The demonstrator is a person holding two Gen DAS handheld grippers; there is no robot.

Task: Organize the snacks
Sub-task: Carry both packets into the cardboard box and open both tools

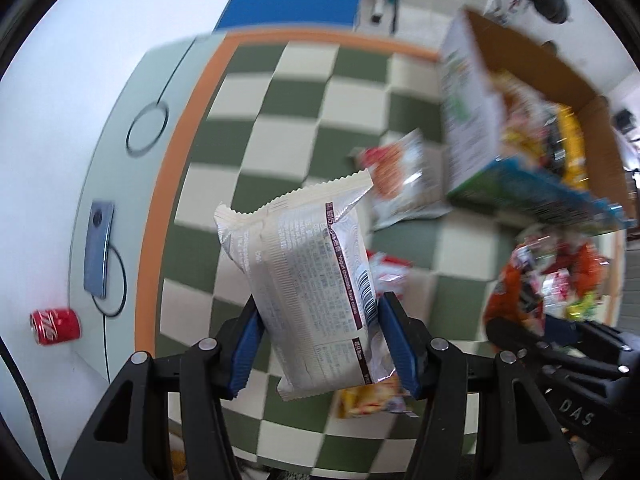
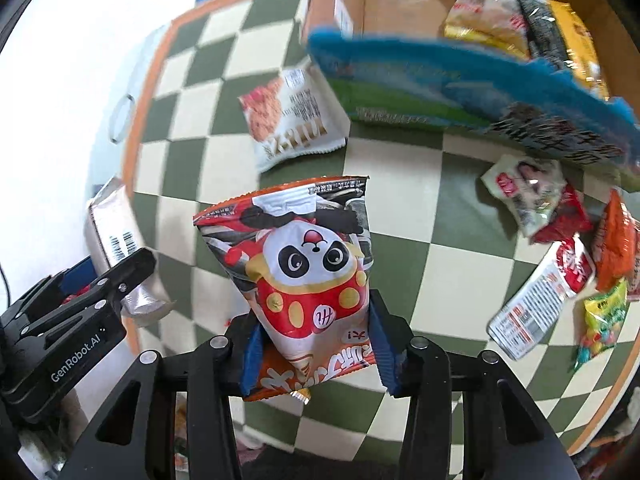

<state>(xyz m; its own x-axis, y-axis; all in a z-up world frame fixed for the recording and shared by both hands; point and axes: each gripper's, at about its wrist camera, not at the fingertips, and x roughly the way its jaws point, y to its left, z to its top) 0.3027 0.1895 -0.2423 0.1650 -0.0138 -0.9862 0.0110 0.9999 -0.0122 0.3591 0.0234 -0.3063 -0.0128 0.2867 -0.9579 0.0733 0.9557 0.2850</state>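
My left gripper [image 1: 320, 312] is shut on a white and silver snack packet [image 1: 304, 264], which hangs above the green checkered mat [image 1: 280, 100]; the blue pads press both its sides. My right gripper [image 2: 314, 320] is shut on an orange bag with a panda picture [image 2: 304, 248], also held off the mat. An open cardboard box [image 2: 396, 0] with several snacks inside stands at the far right of the mat, its blue printed flap [image 2: 440, 80] folded outward. In the right wrist view the left gripper [image 2: 120, 276] shows at the left edge with its silver packet [image 2: 116, 232].
A white bag with a red picture [image 2: 288, 120] lies next to the box. Several loose packets [image 2: 536, 308] lie in a heap at the mat's right. A red cola can [image 1: 56, 326] and a phone [image 1: 98, 248] rest on the pale table left of the mat.
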